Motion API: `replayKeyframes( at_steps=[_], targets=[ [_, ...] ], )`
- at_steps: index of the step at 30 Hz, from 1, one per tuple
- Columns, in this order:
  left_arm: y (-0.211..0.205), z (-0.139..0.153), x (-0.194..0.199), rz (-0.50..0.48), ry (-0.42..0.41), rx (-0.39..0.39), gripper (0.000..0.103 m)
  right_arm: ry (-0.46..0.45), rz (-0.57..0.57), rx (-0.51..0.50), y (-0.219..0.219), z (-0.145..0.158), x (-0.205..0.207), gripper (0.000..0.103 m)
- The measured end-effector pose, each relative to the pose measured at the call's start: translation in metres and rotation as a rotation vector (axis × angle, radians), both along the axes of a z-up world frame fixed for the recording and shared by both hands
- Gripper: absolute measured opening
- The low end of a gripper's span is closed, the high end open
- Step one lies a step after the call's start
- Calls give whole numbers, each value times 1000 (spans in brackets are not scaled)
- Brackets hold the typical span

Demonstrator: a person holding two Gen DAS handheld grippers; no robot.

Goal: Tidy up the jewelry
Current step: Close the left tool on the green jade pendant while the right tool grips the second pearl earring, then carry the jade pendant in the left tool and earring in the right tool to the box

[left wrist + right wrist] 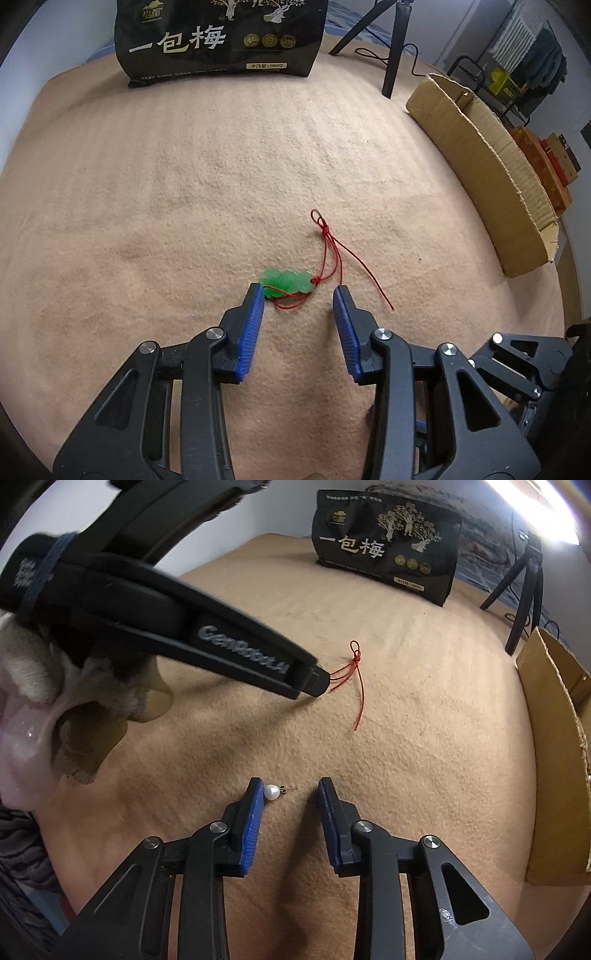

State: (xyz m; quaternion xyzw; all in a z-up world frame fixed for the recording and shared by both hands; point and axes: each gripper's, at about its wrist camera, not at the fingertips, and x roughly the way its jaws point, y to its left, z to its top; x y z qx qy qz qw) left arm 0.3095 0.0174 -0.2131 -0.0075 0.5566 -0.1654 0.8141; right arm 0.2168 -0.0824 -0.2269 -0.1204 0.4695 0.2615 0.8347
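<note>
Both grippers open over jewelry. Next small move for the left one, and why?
Probably close the left gripper on the green pendant. Its jaws stand open with the pendant between the tips, touching the left pad, so a small nudge forward first might centre it. The red cord trails away beyond the tips. The right gripper is likewise open around the pearl earring.

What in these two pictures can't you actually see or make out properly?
- Green pendant: in the right wrist view the left gripper's body hides it; only its red cord shows.
- Pearl earring: absent from the left wrist view.
- Inside of the cardboard box: hidden by its near wall in both views.
- Small print on the black snack bag: too small to read.
- Tripod: top cut off by the frame edge.
</note>
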Motion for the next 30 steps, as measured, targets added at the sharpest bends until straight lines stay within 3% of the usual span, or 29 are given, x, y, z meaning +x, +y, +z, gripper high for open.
replayKeyframes(
  at_steps=[5, 8, 17, 30],
  targets=[
    [-5, -2, 2, -13, -13, 18, 39, -8, 18, -15, 4, -1, -1, 21],
    [-7, -5, 0, -23, -24, 46, 29, -13, 23, -24, 4, -1, -1, 15],
    [-3, -2, 0, -12, -37, 46, 9, -1, 11, 14, 0, 4, 1, 15],
    [7, 14, -3, 12, -72, 33, 5, -34, -34, 45, -13, 23, 7, 15]
  ],
)
